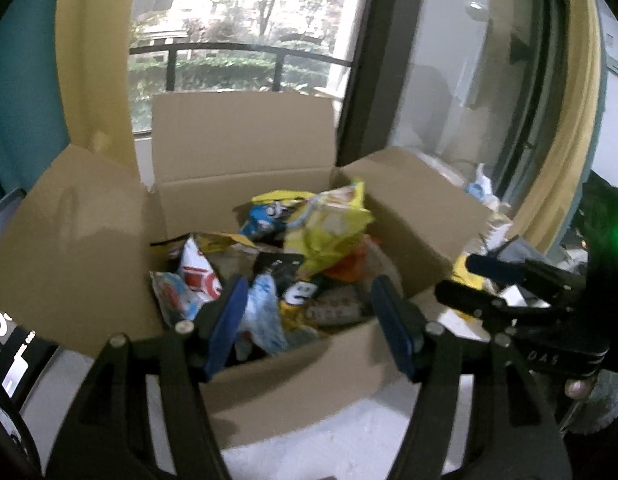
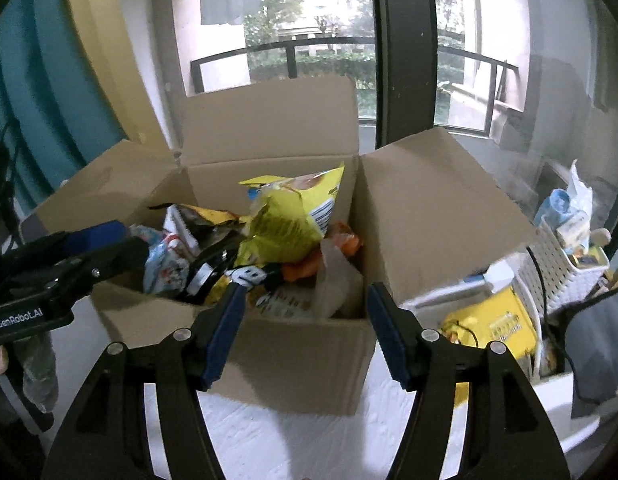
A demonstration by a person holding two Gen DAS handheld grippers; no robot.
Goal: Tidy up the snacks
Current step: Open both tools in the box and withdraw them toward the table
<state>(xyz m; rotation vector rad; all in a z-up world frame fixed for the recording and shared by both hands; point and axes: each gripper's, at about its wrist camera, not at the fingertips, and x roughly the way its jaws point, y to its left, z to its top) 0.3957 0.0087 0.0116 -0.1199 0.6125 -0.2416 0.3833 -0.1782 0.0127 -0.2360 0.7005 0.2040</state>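
An open cardboard box [image 1: 289, 380] [image 2: 289, 360] stands on a white surface with its flaps spread outward. It is heaped with snack packets. A crumpled yellow bag [image 1: 333, 232] [image 2: 289, 220] lies on top, with a red-and-white packet [image 1: 197, 276], a blue packet [image 1: 261, 216] and an orange packet [image 2: 345, 240] around it. My left gripper [image 1: 309, 304] [image 2: 89, 248] hovers over the box's near left side, open and empty. My right gripper [image 2: 305, 304] [image 1: 481, 280] hangs in front of the near wall, jaws apart, holding nothing.
To the right of the box stand a white lattice basket [image 2: 565, 268] holding small items and a white bin with a yellow package [image 2: 493, 328]. Behind the box are a window with a dark frame [image 2: 405, 60] and a teal and yellow curtain [image 2: 37, 100].
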